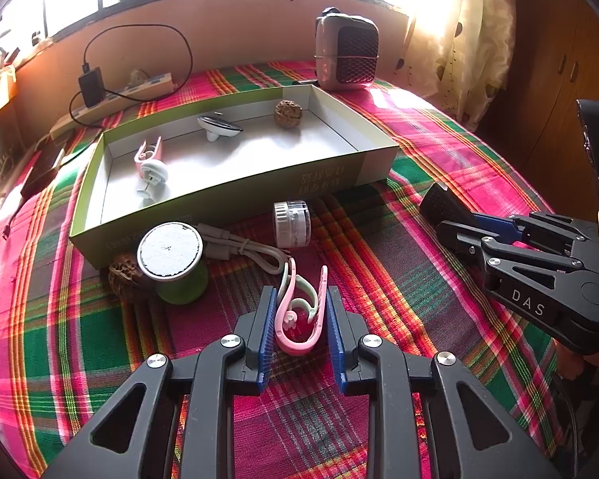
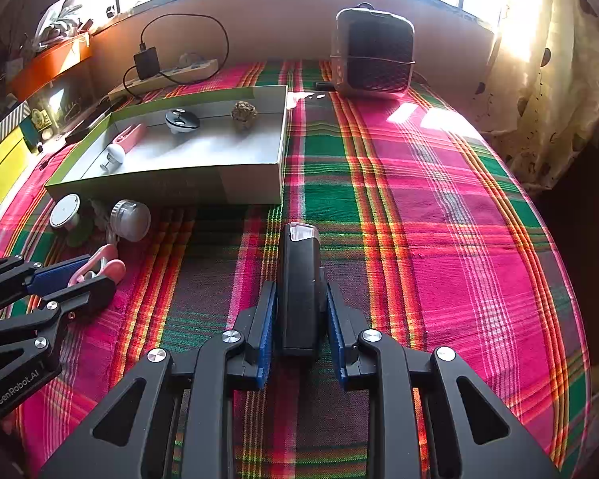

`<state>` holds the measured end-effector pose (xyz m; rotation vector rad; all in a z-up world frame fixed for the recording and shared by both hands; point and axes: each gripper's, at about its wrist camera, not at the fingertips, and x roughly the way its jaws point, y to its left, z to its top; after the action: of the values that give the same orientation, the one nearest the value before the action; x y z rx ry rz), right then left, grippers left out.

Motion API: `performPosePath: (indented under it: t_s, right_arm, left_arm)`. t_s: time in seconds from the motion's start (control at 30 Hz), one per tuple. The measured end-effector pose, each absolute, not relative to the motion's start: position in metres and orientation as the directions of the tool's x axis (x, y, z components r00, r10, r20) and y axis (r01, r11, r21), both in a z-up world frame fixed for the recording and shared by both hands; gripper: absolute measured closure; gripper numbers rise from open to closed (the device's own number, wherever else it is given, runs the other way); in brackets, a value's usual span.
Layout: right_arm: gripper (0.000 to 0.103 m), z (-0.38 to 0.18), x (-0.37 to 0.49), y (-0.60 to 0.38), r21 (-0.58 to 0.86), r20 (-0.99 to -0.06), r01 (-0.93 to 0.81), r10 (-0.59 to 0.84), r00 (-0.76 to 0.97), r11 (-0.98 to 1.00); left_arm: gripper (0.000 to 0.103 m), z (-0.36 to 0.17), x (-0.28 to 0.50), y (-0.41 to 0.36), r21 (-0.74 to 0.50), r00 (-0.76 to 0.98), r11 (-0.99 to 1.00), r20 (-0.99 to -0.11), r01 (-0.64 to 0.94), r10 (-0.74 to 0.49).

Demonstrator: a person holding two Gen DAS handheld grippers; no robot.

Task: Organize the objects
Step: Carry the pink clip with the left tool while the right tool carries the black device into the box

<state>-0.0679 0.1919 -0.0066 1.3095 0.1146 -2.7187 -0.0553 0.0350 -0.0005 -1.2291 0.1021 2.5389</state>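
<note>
Both grabs are on: my left gripper [image 1: 299, 319] is clamped on the pink clip [image 1: 299, 311] at lower centre, and the right gripper [image 2: 301, 315] is squeezed on the black gadget [image 2: 301, 279], probably a small light, hard to tell. Both things sit on the plaid cloth [image 2: 439, 239]. I'd lift straight up, clear the near wall of the box [image 1: 235, 195], then lower each in beside the bits already there.

A pink clip [image 1: 299, 319] and a black device [image 2: 299, 295] lie on plaid cloth before the open box [image 1: 235, 195].
</note>
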Motion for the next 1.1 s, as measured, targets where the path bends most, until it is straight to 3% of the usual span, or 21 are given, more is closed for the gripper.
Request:
performPosePath:
  t_s: [1.1]
  right_arm:
    - [0.078, 0.034, -0.072, 0.176, 0.016, -0.724, 0.222, -0.164, -0.670, -0.975]
  left_arm:
    - [0.081, 0.043, -0.060, 0.016, -0.103, -0.658, -0.960, -0.709, -0.260, 0.254]
